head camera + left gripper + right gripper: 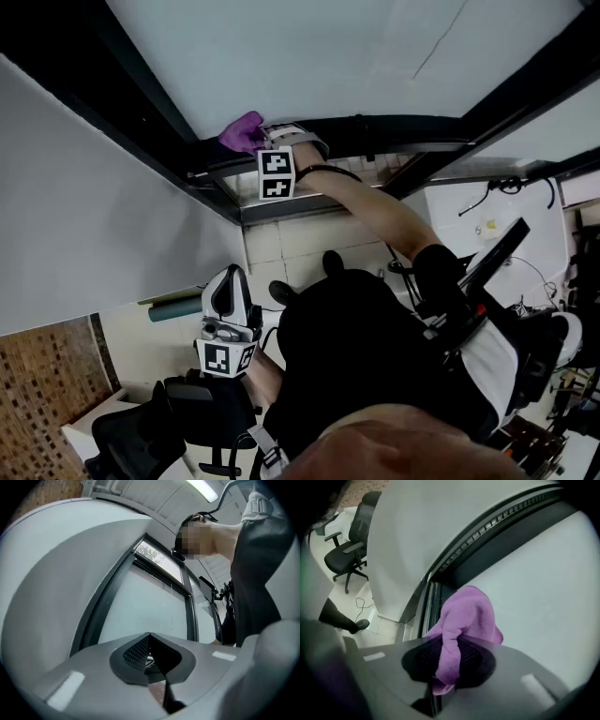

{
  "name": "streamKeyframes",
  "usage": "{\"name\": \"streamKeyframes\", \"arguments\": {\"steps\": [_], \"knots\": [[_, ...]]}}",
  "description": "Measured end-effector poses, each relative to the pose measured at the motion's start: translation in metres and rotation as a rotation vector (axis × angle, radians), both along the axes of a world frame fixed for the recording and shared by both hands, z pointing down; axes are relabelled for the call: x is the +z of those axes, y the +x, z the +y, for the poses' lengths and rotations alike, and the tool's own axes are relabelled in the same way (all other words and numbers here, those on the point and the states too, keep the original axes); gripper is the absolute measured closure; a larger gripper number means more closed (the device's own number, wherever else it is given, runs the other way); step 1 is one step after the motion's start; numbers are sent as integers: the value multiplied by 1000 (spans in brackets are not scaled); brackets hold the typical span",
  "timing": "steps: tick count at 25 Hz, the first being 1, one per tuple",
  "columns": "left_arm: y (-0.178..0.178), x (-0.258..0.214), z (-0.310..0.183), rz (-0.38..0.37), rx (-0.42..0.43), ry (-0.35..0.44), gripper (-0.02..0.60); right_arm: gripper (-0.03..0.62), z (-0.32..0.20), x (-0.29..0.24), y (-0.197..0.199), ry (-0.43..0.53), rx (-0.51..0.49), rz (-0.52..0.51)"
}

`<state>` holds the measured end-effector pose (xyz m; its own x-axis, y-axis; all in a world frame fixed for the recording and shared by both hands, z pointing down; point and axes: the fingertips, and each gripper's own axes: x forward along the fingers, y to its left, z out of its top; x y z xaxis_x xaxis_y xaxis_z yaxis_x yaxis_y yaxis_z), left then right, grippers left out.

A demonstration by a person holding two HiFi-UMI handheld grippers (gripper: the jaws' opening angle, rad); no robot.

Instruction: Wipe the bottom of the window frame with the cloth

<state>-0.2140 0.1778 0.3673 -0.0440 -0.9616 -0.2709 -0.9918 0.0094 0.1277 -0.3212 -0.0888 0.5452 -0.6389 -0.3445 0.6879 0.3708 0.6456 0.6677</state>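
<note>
Currently my right hand-held gripper clamps the purple cloth at the bottom corner of the window frame; my left hand-held gripper hangs closed, empty. I fear friction there could tug it free.

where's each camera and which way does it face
Head view: on the head, steeply down; left gripper, right gripper, right arm show.
Left gripper view: along its shut, empty jaws toward window glass; torso at right.
Right gripper view: along jaws shut on the purple cloth at window frame.
Head and right gripper views share that purple cloth.
</note>
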Motion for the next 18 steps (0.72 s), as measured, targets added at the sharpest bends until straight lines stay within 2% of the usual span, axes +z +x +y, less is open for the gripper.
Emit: {"name": "streamKeyframes", "arguments": {"steps": [4, 9, 11, 13, 15, 16, 18], "knots": [[9, 2, -18, 0, 36, -1, 591, 537, -41, 3, 50, 82, 60, 108], [20, 3, -37, 5, 88, 0, 591, 537, -106, 5, 113, 321, 157, 306], [26, 3, -43, 6, 107, -1, 591, 537, -116, 6, 126, 358, 164, 348], [31, 4, -47, 9, 116, 0, 591, 537, -117, 9, 129, 332, 164, 354], [30, 4, -45, 12, 106, 3, 591, 533, -112, 7, 128, 246, 166, 326], [27, 5, -42, 13, 98, 3, 590, 530, -104, -1, 124, 178, 169, 284], [16, 8, -35, 21, 81, -4, 591, 530, -71, -32, 108, -1, 163, 135]]}}
